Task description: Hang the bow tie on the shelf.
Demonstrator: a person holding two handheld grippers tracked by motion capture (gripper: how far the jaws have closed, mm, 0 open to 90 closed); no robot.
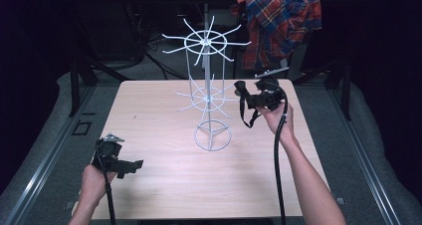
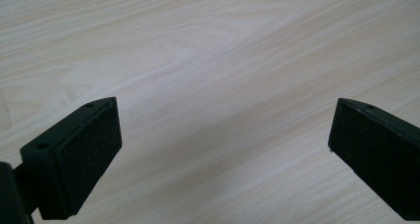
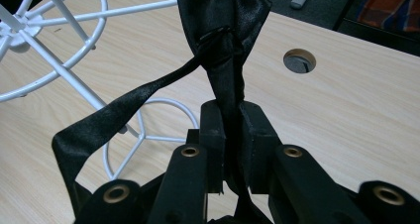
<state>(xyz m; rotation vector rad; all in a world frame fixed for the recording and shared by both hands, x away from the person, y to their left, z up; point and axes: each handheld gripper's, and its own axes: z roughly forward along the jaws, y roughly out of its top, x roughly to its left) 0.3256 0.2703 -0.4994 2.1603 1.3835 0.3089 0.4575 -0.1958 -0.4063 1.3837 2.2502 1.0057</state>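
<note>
Left gripper (image 1: 133,164): held low over the near-left part of the bench (image 1: 164,185), hand (image 1: 94,182) wrapped around its body. Jaws released and spread wide, nothing between them. In the left gripper view only bare pale woodgrain lies between the two black pads (image 2: 84,159); whether they touch the surface, cannot tell.

Centre: white wire rack (image 1: 208,93) stands upright on the bench, ring base with three spokes, a thin pole, two tiers of radiating prongs, the upper tier the wider. All prongs bare.

Right gripper (image 1: 244,91): raised just right of the rack, level with the lower tier, hand (image 1: 276,118) behind it. Jaws clenched on a black satin bow tie (image 1: 243,89). In the right gripper view the bow tie (image 3: 225,30) rises up from the pinched jaws, its knotted bow above them, and a strap loops down to the left, passing in front of the rack's base ring (image 3: 148,135). Bow tie near the lower prongs; touching or not, cannot tell.

Surface: light wood bench, a round cable hole (image 3: 299,60) near its far right edge. A black cable (image 1: 277,155) trails from the right gripper along the forearm.

Room: dark, grey floor around the bench, metal rails (image 1: 45,160) at both sides. A red-and-blue plaid shirt (image 1: 278,21) hangs behind the far right corner.
</note>
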